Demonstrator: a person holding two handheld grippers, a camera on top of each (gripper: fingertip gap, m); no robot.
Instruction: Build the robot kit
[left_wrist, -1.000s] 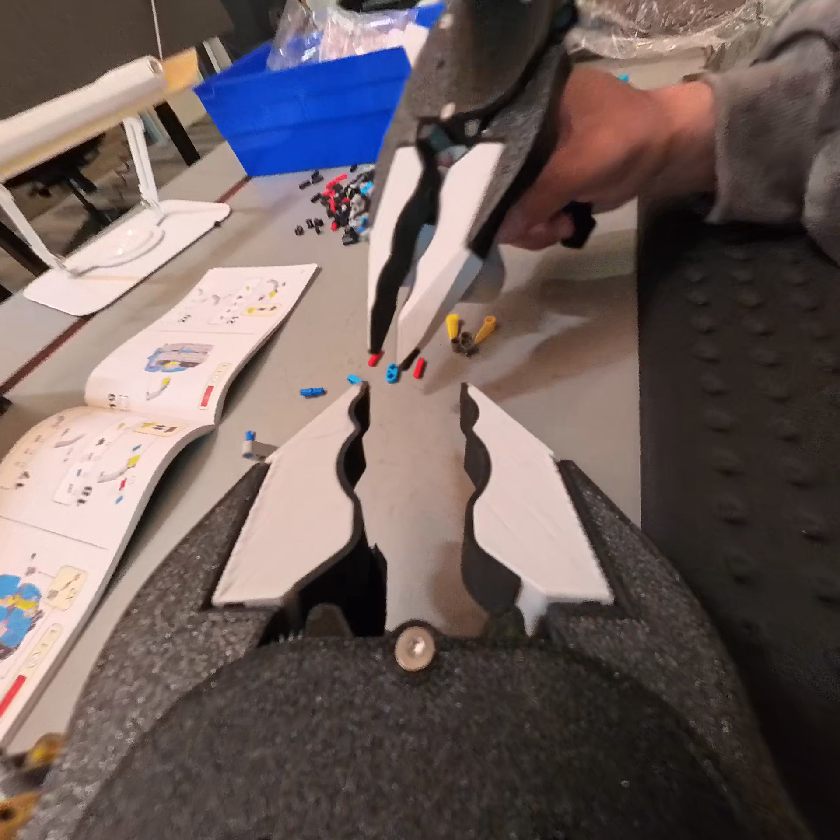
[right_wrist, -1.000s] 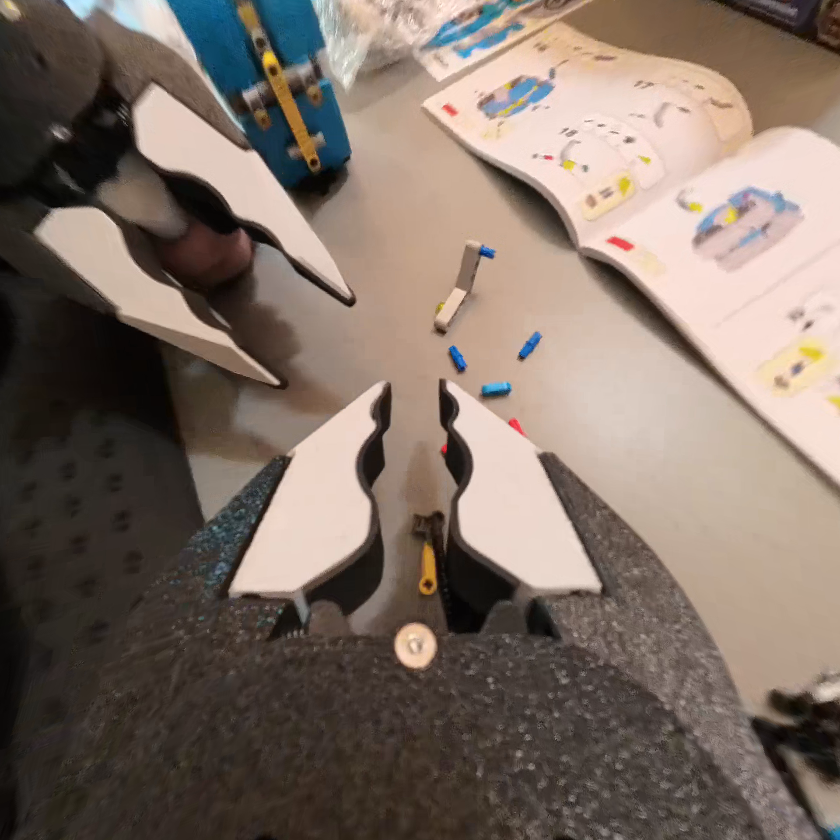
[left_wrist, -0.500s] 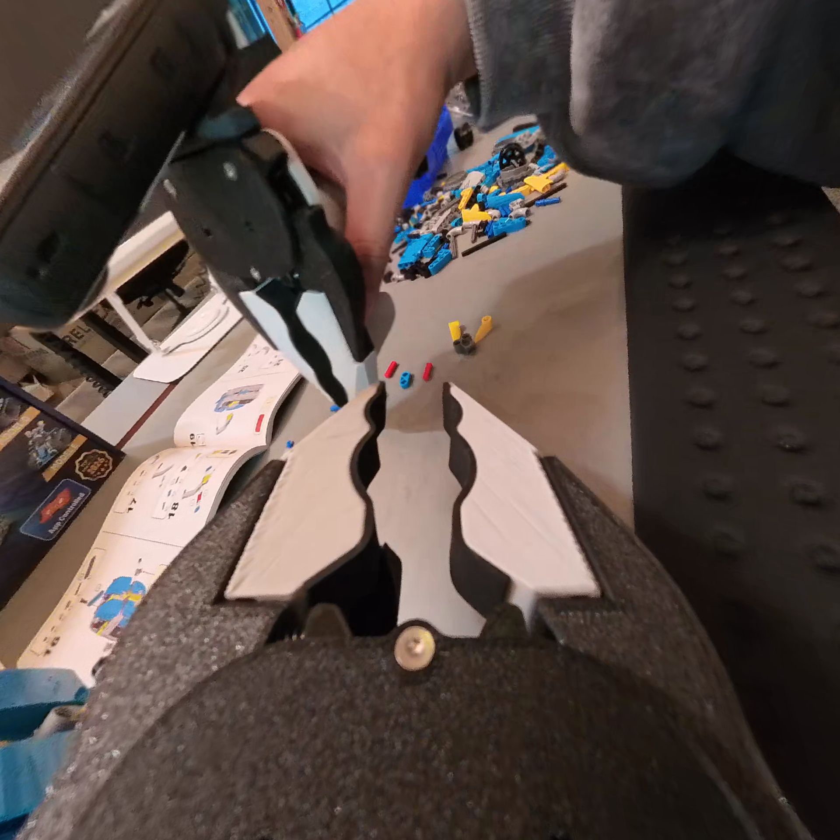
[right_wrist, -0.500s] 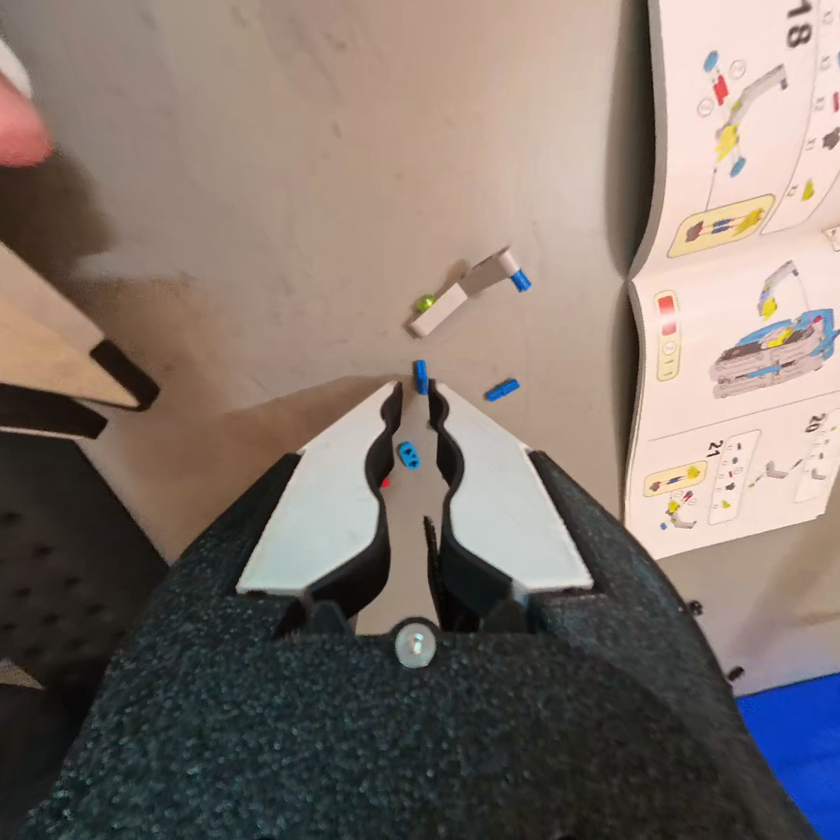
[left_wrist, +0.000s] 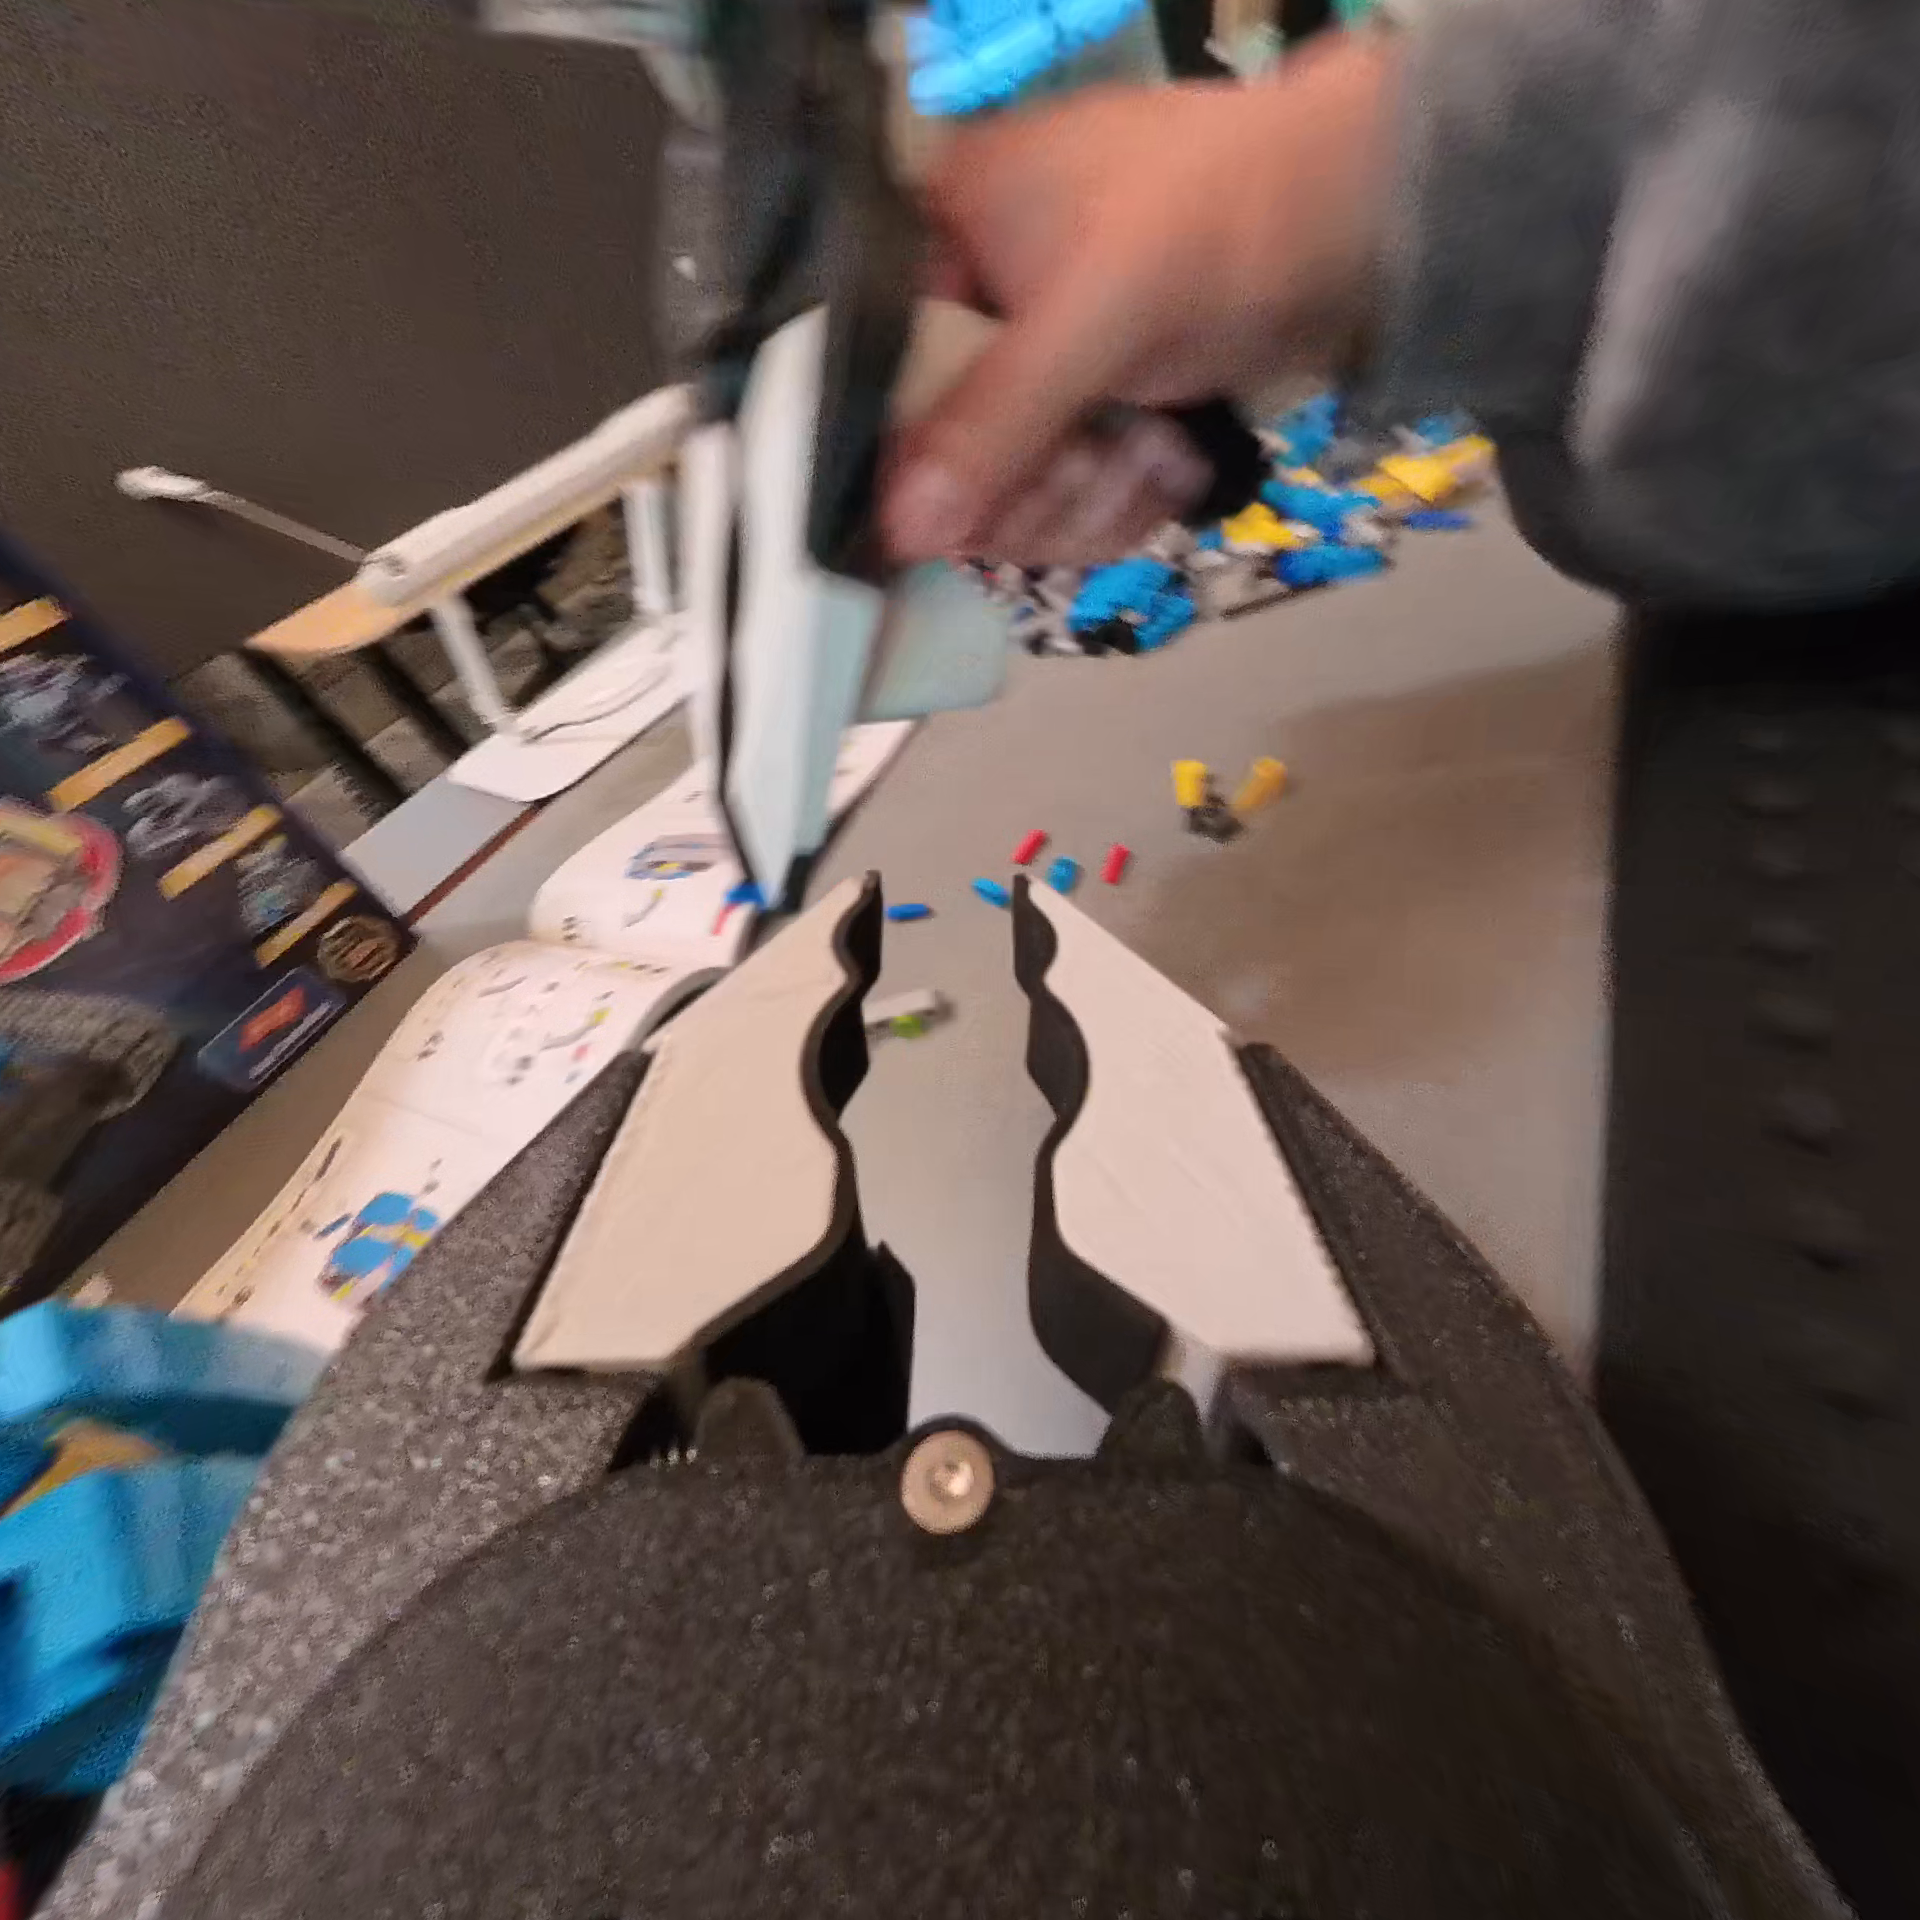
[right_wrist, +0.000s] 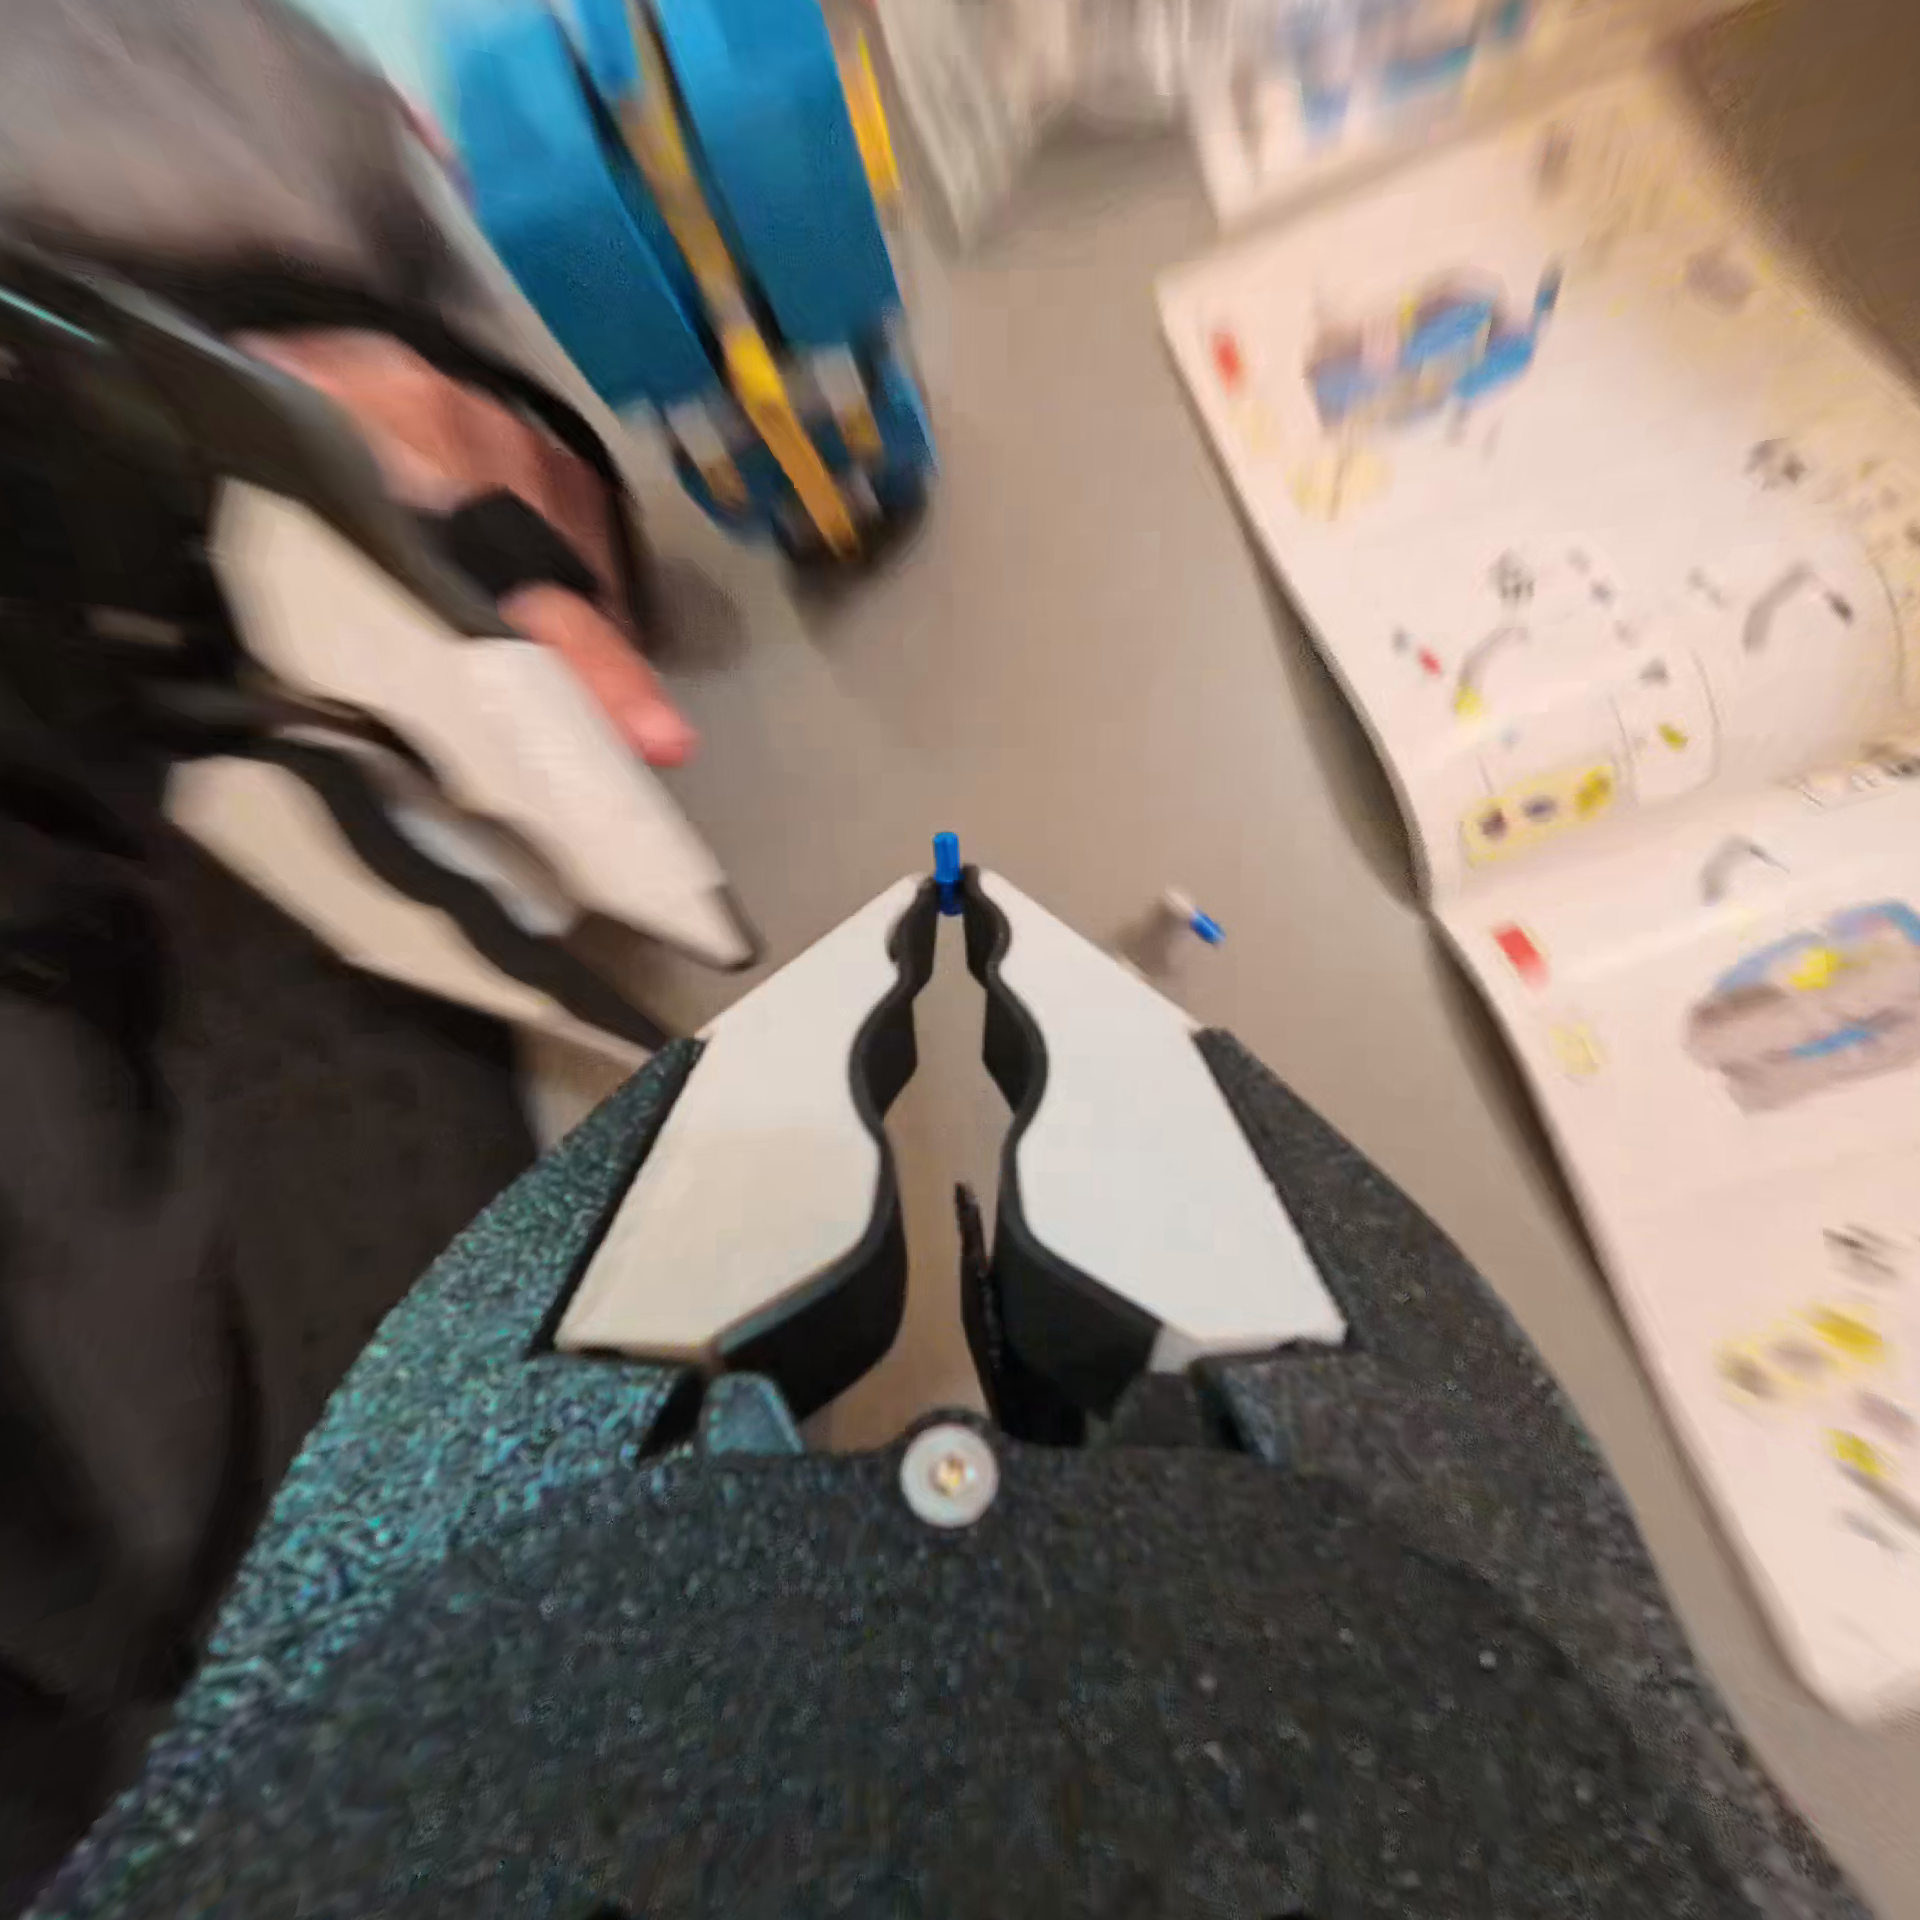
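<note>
Raised off the grey table since half a second ago, the right gripper now pinches a small blue plastic peg at its tips. Left gripper stands open above the table, empty, the peg just beyond its left tip. Beside the peg, an open white instruction booklet; bare table lies between.

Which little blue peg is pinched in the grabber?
The upright blue peg pinched at the right gripper tips. The other blue pegs lie loose on the grey table.
</note>
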